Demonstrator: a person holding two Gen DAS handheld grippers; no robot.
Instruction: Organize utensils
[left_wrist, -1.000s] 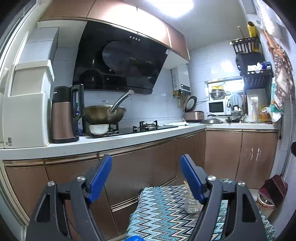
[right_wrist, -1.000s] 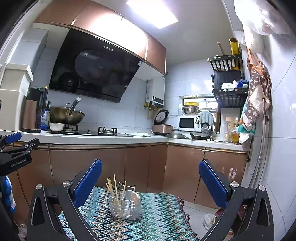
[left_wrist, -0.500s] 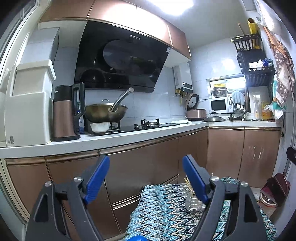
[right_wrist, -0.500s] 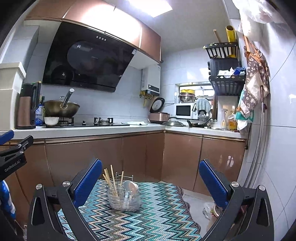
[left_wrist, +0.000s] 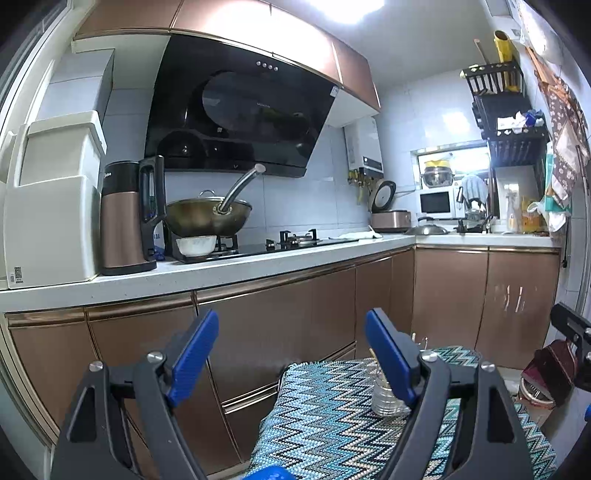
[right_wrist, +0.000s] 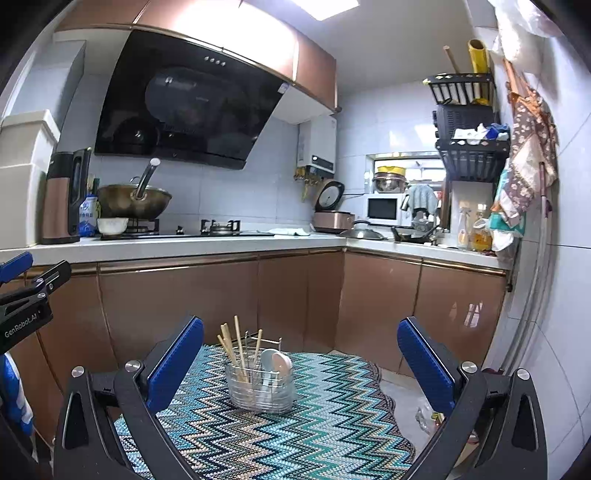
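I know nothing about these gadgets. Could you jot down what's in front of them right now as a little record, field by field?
place: a kitchen with copper-coloured cabinets
surface: zigzag cloth
holder: wire utensil basket, upright on the cloth
in the holder: chopsticks standing on end, white spoons beside them
left gripper: jaws open, nothing between them
right gripper: jaws open, facing the basket, not touching it
counter behind: wok on the stove, kettle at the left
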